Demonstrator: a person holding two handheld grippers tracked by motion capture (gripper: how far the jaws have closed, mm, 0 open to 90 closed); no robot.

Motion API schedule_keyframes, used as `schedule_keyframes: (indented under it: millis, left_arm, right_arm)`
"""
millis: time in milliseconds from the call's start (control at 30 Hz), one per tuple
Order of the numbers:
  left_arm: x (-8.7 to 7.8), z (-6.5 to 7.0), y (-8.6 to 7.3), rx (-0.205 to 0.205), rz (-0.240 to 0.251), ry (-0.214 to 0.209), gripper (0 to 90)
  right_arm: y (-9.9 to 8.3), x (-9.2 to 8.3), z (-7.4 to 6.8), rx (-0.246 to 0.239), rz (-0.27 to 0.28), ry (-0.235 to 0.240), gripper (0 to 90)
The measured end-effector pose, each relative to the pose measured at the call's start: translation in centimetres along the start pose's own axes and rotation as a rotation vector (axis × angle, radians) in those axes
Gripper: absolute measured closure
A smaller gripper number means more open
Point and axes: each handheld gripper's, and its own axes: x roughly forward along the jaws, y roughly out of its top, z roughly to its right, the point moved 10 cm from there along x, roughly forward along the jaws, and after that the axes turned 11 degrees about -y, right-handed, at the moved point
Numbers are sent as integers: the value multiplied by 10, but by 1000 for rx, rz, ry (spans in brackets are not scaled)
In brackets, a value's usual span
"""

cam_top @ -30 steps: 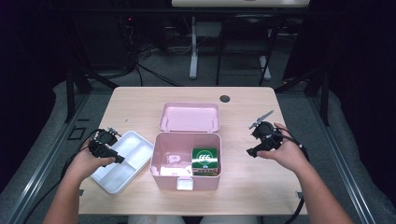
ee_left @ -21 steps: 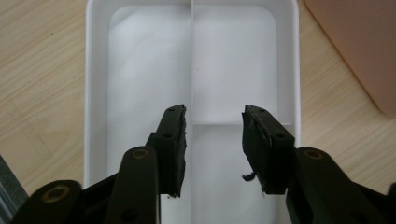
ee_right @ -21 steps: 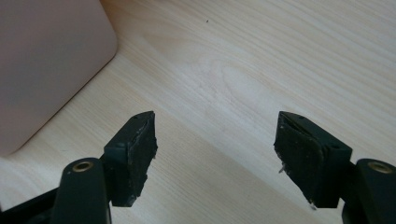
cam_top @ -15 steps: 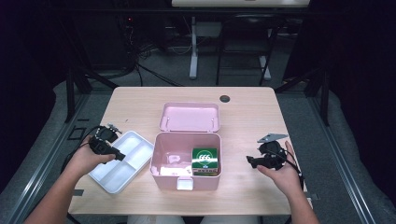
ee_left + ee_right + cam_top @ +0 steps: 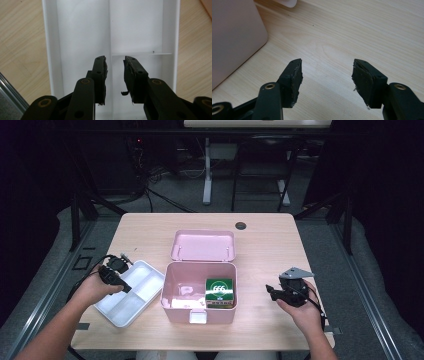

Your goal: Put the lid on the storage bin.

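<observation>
Two grippers, both empty. High view: left gripper [image 5: 114, 274] hovers over the white tray [image 5: 150, 285] at the counter's [image 5: 260, 235] left, beside the open pink box [image 5: 199, 312], which holds a green packet [image 5: 219, 291]; right gripper [image 5: 284, 291] sits low, right of the box. Left gripper view: jaws just closing, narrow gap, straddling the tray's divider [image 5: 110, 30], not yet clamped. Right gripper view: jaws just closing, apart over bare wood. Tray probably goes into the box; nothing lifted yet.
</observation>
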Motion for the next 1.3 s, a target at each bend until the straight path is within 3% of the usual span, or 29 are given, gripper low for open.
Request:
schedule_keyframes:
  millis: [233, 333, 467, 667, 1300]
  left_arm:
    - [14, -3, -3, -11, -68, 2, 767]
    - [18, -3, -3, -19, -77, -6, 789]
    - [24, -5, -5, -19, -97, -3, 798]
    - [32, -7, -6, -33, -113, -14, 820]
    - [41, -10, -5, -59, -139, -15, 881]
  right_arm:
    - [-5, 4, -3, 21, -7, 37, 418]
    - [-10, 5, -2, 56, -38, 36, 433]
    - [-11, 3, 1, 104, -32, 47, 478]
    - [-17, 4, 4, 131, -50, 42, 485]
    - [-25, 9, 3, 135, -70, 51, 494]
